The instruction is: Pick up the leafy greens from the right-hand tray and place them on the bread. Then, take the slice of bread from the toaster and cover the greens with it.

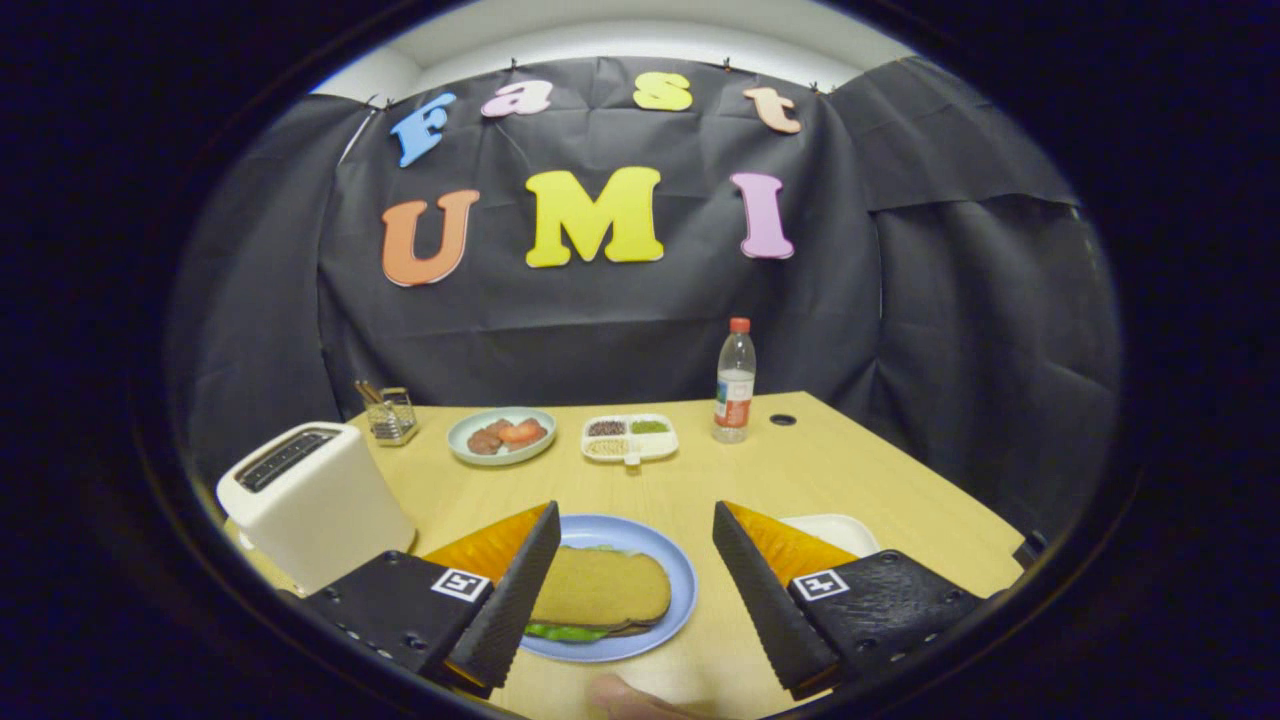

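Blue plate (682,590) sits between the spread fingers of the gripper (632,590), which hold nothing. On it a bread slice (600,587) covers the leafy greens (562,632), with green peeking out at the near edge. What may be a fingertip (625,697) shows nearest, cut off. A white tray (835,531) is partly hidden behind one finger; the white toaster (310,500) stands on the other side. Farther across the wooden counter (800,470): a utensil holder (390,414), a dish of food (502,436), a divided tray (630,438), a water bottle (735,385).
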A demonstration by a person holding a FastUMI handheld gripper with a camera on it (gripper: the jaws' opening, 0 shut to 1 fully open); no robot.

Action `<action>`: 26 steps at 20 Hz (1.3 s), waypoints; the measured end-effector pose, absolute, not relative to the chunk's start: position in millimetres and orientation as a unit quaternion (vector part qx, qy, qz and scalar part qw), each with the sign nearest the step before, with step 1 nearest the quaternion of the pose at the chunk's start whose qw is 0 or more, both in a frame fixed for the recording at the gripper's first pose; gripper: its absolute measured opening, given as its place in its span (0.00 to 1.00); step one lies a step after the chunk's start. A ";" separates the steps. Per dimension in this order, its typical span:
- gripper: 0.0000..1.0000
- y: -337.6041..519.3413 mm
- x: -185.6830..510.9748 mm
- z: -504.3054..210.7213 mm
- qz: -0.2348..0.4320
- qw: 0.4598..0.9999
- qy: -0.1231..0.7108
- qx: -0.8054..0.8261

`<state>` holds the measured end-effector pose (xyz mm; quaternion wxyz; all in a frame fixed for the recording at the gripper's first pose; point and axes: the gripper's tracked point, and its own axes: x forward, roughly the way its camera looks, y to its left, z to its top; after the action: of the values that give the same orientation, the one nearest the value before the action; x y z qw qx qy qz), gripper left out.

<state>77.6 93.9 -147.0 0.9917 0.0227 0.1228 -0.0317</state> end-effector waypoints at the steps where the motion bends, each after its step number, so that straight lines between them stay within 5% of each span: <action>1: 0.94 93.8 67.0 -132.9 -0.033 0.993 0.110 0.023; 11: 0.94 91.5 -29.3 -42.6 -0.057 0.998 0.026 -0.002; 26: 0.94 108.5 -86.4 -25.3 -0.010 1.000 0.000 -0.008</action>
<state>-86.4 108.5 -25.3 0.9999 -0.0084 -0.0001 -0.0097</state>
